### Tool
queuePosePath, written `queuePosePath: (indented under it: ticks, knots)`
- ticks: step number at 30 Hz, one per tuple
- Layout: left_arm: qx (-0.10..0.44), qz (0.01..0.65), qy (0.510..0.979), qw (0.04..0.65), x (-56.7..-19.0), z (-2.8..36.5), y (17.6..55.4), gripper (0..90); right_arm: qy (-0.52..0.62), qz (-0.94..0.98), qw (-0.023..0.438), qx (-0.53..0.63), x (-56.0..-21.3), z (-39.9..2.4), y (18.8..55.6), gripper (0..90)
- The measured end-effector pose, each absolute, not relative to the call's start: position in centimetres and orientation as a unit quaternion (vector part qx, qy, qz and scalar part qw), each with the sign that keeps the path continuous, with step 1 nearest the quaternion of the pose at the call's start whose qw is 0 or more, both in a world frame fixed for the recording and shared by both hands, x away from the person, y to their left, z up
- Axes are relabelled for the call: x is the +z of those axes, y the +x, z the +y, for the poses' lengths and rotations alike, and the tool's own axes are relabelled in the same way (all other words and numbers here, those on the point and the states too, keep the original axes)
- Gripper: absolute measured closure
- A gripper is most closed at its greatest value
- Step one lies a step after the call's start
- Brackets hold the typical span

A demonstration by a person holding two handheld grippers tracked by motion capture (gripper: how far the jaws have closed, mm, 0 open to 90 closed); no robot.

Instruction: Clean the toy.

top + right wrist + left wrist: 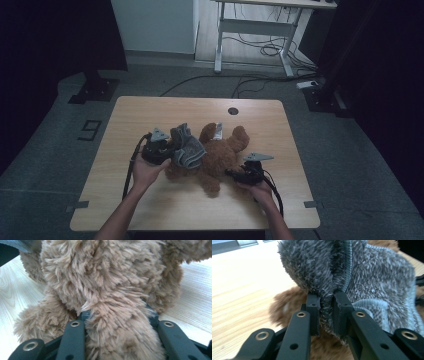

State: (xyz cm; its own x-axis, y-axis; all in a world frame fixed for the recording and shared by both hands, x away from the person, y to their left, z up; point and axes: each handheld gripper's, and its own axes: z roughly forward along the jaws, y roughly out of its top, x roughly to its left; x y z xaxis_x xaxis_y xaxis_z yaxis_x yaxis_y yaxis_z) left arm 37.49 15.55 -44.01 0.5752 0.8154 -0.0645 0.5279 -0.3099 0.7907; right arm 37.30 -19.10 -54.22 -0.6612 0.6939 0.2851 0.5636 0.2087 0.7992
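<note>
Left gripper [167, 152]: held at the bear's left side; its jaws are clamped on a fold of the grey garment [367, 277].
Garment: fuzzy, ribbed at the seam, bunched over the bear's left part, lifted off the table [150, 112].
Bear [222, 152]: brown plush, laid at the table's middle, between both grippers.
Right gripper [239, 175]: jaws closed around a plush limb [117, 322] at the bear's right side.
</note>
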Motion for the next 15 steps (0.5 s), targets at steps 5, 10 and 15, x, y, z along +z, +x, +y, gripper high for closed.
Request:
queuePosePath:
  ticks: [5, 10, 15]
  knots:
    - [0.187, 0.44, 0.79, 0.383, -44.6, 17.6, 37.4, 77.0, 0.409, 0.773, 0.062, 0.481, -54.3, -19.2, 37.4, 59.2]
    - [0.188, 0.459, 0.79, 0.36, -46.2, 19.3, 37.3, 77.3, 0.409, 0.772, 0.061, 0.483, -54.3, -19.3, 37.4, 59.1]
    - [0.178, 0.479, 0.792, 0.335, -48.8, 20.3, 37.4, 77.5, 0.41, 0.771, 0.06, 0.483, -54.4, -19.3, 37.5, 59.1]
